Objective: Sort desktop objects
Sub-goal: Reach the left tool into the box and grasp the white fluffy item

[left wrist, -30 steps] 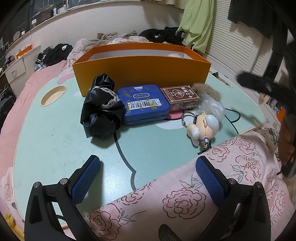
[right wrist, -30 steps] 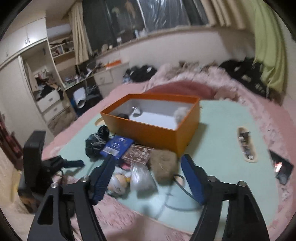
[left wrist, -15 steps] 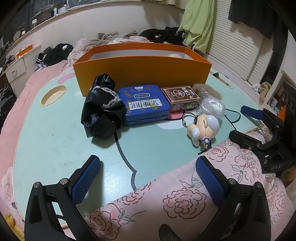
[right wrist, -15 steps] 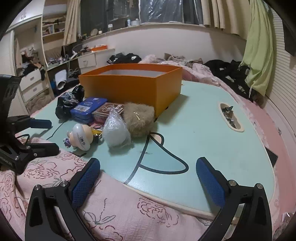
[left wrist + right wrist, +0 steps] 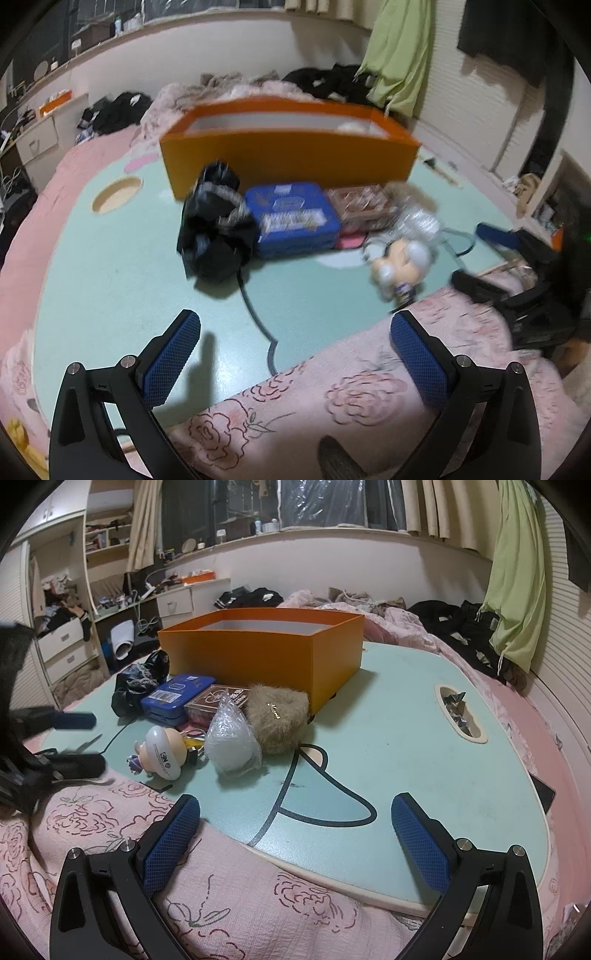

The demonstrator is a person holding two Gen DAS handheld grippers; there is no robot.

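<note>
The pale green tabletop (image 5: pixel 424 738), smooth and printed with a dark curved line, spreads ahead of both tools; a pink rose-patterned quilt (image 5: pixel 110 830) covers its near edge under the right hand-held gripper (image 5: pixel 295 834), whose blue mesh-textured pads have just been opening and stand wide apart with nothing between them; the left hand-held gripper (image 5: pixel 295 354) likewise gapes empty. Farthest ahead of the right hand-held gripper sits the orange cardboard box (image 5: pixel 273 653), rectangular and open-topped; against its near wall, ahead and left, cluster the smaller things: a crumpled glossy black bag (image 5: pixel 136 686), a flat blue tin (image 5: pixel 177 698), a brown card box (image 5: pixel 218 701), a shaggy tan fur pouch (image 5: pixel 277 716), a crinkly clear plastic packet (image 5: pixel 231 738), and nearest, a smooth round-headed figurine (image 5: pixel 162 753) on its side.
</note>
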